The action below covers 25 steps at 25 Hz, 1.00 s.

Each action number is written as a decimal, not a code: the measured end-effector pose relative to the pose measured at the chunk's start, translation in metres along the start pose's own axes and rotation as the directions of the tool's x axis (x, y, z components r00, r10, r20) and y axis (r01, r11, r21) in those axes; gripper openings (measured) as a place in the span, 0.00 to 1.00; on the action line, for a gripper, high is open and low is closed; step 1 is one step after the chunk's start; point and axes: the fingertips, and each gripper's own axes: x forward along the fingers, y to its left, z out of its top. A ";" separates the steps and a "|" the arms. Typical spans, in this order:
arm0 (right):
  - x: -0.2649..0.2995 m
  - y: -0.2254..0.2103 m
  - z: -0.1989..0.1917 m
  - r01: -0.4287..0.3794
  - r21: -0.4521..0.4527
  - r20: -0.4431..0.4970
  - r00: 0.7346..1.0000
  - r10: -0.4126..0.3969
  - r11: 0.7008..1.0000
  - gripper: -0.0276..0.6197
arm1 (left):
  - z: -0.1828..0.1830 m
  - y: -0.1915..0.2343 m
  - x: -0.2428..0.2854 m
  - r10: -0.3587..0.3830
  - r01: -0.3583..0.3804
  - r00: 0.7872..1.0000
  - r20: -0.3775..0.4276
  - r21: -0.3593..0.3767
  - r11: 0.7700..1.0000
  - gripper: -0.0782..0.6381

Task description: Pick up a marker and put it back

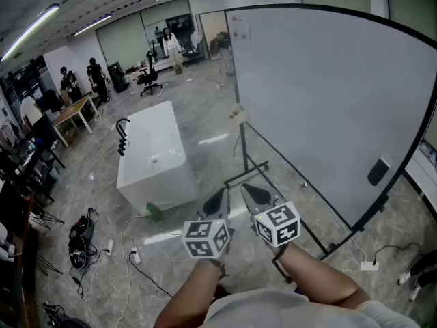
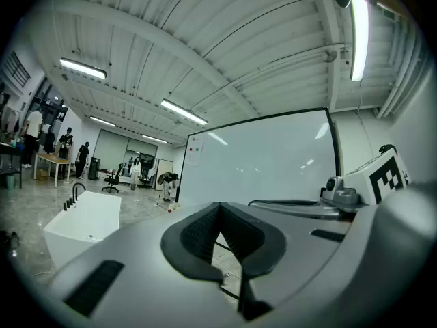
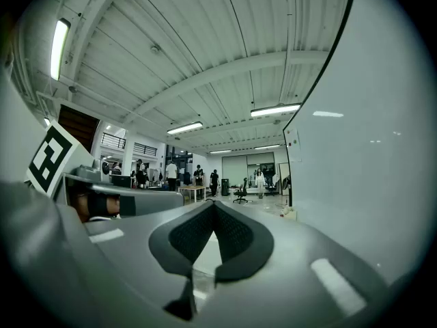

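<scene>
Left gripper (image 1: 221,192) and right gripper (image 1: 248,189) are held with jaws together and empty; no marker can be made out by the whiteboard (image 1: 328,101) at two o'clock, though one is judged light, stiff, slippery, best gripped mid-barrel.

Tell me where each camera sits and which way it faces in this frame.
Head view: on the person's head, looking steeply down at a white tub and whiteboard; both forearms, the left gripper and the right gripper show.
Left gripper view: on that gripper, along its shut jaws toward tub and whiteboard; the right gripper shows at right.
Right gripper view: along its shut jaws, whiteboard at right; left gripper at left.
Shared: all three see the whiteboard.
</scene>
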 end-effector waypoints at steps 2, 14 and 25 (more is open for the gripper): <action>0.003 -0.005 0.001 -0.001 0.003 0.001 1.000 0.001 1.000 0.04 | 0.004 0.001 0.005 0.000 0.000 1.000 0.007 -0.006 1.000 0.11; 0.009 -0.008 0.006 -0.011 0.036 0.036 0.999 0.010 0.999 0.04 | 0.005 0.007 0.013 -0.009 0.009 1.000 0.004 -0.015 1.000 0.11; 0.055 -0.018 -0.013 0.007 0.068 -0.012 1.000 -0.006 0.998 0.04 | -0.008 0.046 0.044 -0.047 0.046 0.998 -0.040 -0.026 0.999 0.11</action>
